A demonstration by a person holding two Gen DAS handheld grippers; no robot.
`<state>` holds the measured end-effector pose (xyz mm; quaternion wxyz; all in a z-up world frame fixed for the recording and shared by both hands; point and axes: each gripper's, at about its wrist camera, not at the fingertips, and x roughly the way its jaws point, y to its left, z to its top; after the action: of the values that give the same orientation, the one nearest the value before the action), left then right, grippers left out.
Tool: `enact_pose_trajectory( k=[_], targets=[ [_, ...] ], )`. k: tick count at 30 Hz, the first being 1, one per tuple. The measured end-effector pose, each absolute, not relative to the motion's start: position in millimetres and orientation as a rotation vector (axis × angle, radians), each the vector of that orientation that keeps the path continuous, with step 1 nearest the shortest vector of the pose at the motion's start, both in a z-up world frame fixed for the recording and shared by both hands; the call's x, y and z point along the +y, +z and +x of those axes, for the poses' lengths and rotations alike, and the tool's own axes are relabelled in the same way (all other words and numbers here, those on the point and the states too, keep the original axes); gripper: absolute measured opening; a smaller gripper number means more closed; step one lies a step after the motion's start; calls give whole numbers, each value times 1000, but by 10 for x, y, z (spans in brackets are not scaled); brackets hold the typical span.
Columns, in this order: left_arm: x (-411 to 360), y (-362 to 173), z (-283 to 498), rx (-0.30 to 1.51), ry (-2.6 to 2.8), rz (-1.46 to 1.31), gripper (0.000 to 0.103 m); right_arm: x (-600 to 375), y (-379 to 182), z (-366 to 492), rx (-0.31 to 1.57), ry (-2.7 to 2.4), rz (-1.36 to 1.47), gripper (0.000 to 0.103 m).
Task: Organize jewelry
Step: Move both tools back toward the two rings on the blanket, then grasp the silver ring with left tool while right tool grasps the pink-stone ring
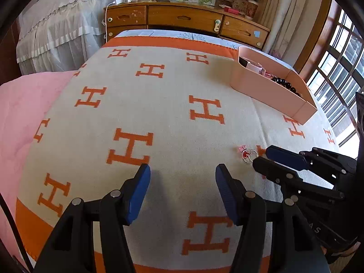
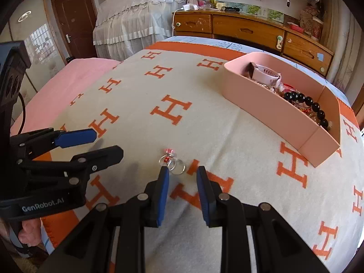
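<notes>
Right wrist view: silver rings (image 2: 174,165) are seen on the blanket (image 2: 204,122) just ahead of the right gripper (image 2: 183,174), whose fingers are spread apart. The left gripper (image 2: 107,144), likewise parted and empty, is held farther off.

My right gripper (image 2: 182,177) has its blue-padded jaws parted, just short of a small cluster of silver rings with red and pink stones (image 2: 172,162) lying on the beige blanket with orange H letters (image 2: 204,122). My left gripper (image 2: 102,144), likewise parted, sits to the left. A pink rectangular plastic tray (image 2: 268,104) holds a pink-strapped watch (image 2: 266,74) and a black bead bracelet (image 2: 307,104).
</notes>
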<state>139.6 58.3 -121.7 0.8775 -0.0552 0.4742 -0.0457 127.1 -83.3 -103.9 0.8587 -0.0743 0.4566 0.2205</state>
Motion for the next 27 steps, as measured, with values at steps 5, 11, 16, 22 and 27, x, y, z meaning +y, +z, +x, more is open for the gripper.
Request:
enact_pose_trajectory(
  k=[5, 11, 16, 22, 27],
  targets=[
    [567, -1263, 1402, 991, -92, -110, 58, -852, -1045, 1301, 943, 448, -155, 25],
    [515, -1278, 1408, 983, -92, -83, 65, -709, -1043, 1285, 921, 516, -256, 24],
    [515, -1278, 1405, 980, -96, -84, 66, -697, -1045, 1321, 920, 591, -248, 4],
    [530, -1276, 1412, 976, -96, -83, 66, -668, -1049, 1236, 878, 586, -267, 2],
    [531, -1274, 1419, 979, -96, -86, 66, -814, -987, 1268, 875, 561, -187, 2]
  ],
)
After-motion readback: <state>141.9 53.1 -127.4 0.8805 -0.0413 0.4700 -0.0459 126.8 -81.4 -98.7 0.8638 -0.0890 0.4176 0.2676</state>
